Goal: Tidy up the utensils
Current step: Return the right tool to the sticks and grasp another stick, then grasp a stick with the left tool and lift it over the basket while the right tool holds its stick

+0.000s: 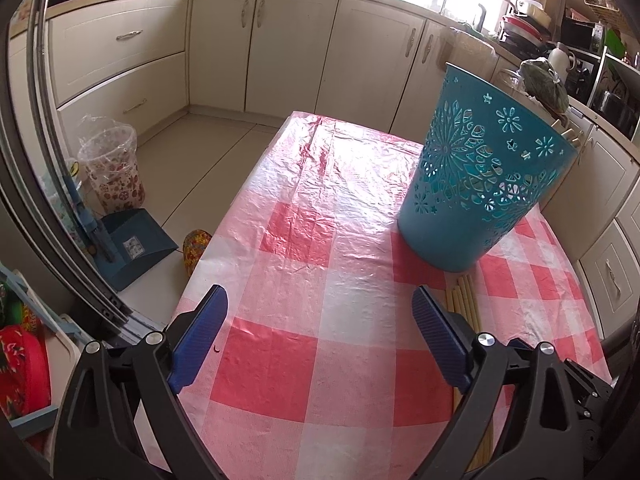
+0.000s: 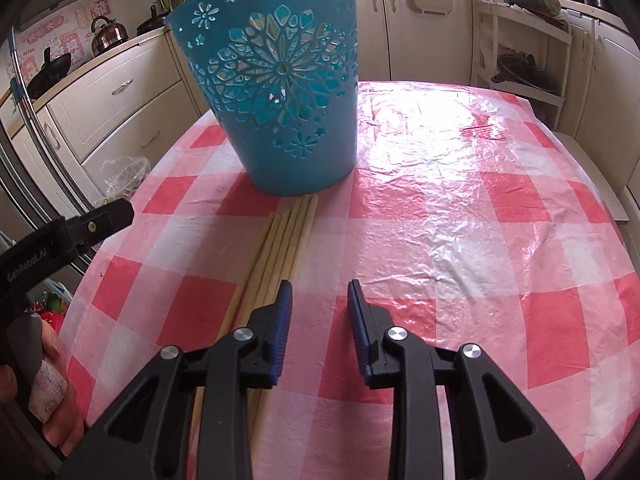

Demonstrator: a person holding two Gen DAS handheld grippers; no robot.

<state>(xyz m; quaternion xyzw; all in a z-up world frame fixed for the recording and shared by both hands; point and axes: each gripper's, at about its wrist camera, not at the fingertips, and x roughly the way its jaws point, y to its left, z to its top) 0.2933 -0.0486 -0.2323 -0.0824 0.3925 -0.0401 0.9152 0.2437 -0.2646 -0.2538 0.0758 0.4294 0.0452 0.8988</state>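
Observation:
A teal perforated basket (image 2: 280,96) stands upright on the pink-and-white checked tablecloth (image 2: 460,208); it also shows in the left wrist view (image 1: 476,184), with a few wooden stick ends poking above its far rim. Several pale wooden chopsticks (image 2: 280,244) lie side by side on the cloth, their tips at the basket's base; they also show in the left wrist view (image 1: 466,300). My right gripper (image 2: 320,292) is open and empty, just right of the chopsticks. My left gripper (image 1: 320,304) is wide open and empty, left of the chopsticks, and its body shows in the right wrist view (image 2: 92,224).
The table's left edge (image 1: 208,264) drops to the floor, where a patterned bin (image 1: 114,172), a blue dustpan (image 1: 136,248) and a slipper stand. Cream kitchen cabinets (image 1: 288,48) ring the room. A white shelf rack (image 2: 524,64) stands beyond the table's far edge.

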